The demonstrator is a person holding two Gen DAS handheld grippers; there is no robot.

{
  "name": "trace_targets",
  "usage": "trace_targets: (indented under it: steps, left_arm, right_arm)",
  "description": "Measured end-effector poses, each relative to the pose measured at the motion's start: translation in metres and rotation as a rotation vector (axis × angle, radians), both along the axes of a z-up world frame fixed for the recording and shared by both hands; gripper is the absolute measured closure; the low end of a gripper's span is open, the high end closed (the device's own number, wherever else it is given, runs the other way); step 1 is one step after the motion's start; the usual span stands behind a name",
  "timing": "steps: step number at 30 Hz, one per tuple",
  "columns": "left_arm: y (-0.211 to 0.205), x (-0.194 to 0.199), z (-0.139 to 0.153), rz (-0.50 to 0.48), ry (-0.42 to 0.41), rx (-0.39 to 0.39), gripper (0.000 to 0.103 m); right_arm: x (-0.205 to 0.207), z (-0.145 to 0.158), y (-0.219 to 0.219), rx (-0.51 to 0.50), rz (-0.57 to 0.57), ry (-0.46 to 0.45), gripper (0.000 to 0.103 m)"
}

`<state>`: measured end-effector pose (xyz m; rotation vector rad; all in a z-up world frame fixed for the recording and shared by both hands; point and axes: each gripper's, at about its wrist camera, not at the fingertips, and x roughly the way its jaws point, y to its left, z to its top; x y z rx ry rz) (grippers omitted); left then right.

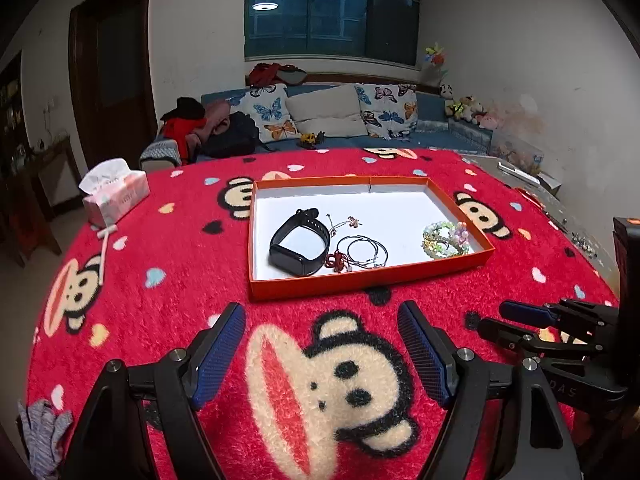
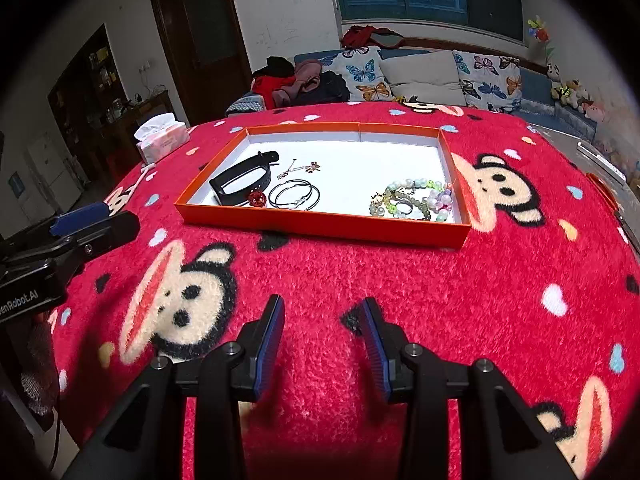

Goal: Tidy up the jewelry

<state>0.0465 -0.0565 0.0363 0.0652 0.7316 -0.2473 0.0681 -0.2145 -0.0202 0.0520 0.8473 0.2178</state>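
Note:
An orange tray (image 1: 360, 278) (image 2: 320, 222) with a white floor lies on the red monkey-print blanket. In it are a black smart band (image 1: 298, 246) (image 2: 240, 180), thin hoop rings (image 1: 362, 252) (image 2: 294, 196), a red bead charm (image 1: 335, 260) (image 2: 258, 199), a small pendant (image 1: 352, 222) (image 2: 304, 168) and beaded bracelets (image 1: 444, 240) (image 2: 416, 200). My left gripper (image 1: 322, 320) is open and empty, just short of the tray's near edge. My right gripper (image 2: 324, 316) is open and empty, further back from the tray. Each gripper shows at the side of the other's view.
A pink tissue box (image 1: 114, 194) (image 2: 162, 138) stands at the blanket's far left. A white stick (image 1: 105, 252) lies near it. A grey cloth (image 1: 42, 436) hangs at the near left edge. A sofa with cushions (image 1: 328, 114) is behind the table.

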Motion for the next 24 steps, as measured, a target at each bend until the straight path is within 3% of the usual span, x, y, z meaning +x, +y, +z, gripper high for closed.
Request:
trace_targets:
  steps: [3, 24]
  left_arm:
    - [-0.002, -0.002, 0.000, -0.006, 0.011, 0.013, 0.013]
    - [0.014, -0.010, -0.003, 0.068, 0.052, 0.000, 0.012]
  right_arm:
    - [-0.003, 0.001, 0.001, 0.003, 0.001, -0.003, 0.060]
    - [-0.014, 0.005, 0.008, 0.011, 0.016, -0.013, 0.059]
